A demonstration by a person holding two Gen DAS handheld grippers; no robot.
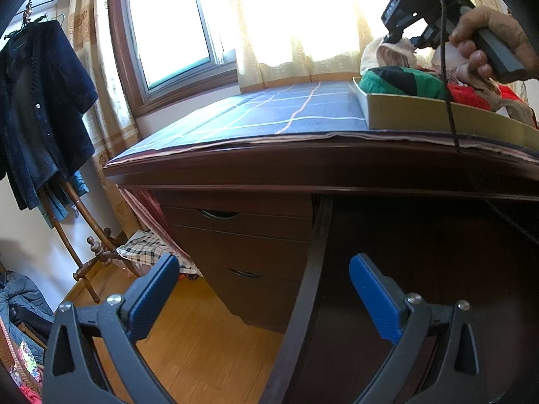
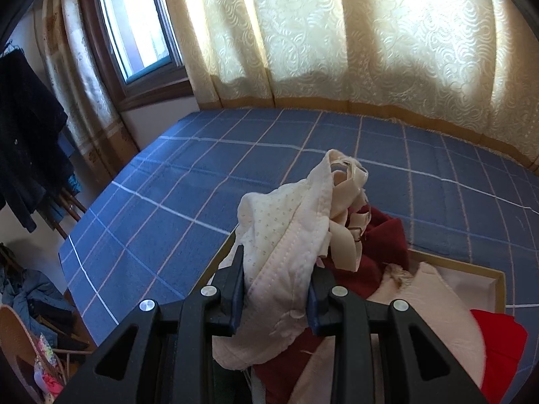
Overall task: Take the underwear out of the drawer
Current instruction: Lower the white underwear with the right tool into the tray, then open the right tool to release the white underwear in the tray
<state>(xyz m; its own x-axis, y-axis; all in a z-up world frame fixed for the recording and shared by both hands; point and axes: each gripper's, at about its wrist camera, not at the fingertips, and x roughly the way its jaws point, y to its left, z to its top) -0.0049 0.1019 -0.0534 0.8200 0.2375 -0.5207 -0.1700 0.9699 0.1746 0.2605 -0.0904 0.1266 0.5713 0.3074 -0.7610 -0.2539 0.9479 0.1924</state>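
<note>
Right gripper [image 2: 276, 289] is clamped on the cream underwear [image 2: 286, 232], fabric pinched between both pads at lower centre of the right wrist view. The garment's long axis runs up and slightly right from the jaws, straps bunched at its top end, above the drawer [image 2: 498, 279] resting on the blue checked cloth [image 2: 161, 202]. Left gripper [image 1: 266, 289] hangs spread wide, empty, low before the dark desk [image 1: 269, 168].

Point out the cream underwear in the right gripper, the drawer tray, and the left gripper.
cream underwear [image 2: 283, 235]: right wrist view, dotted fabric panel.
drawer tray [image 1: 421, 112]: left wrist view, front wall.
left gripper [image 1: 264, 298]: left wrist view, midway between the open blue fingertips.
</note>
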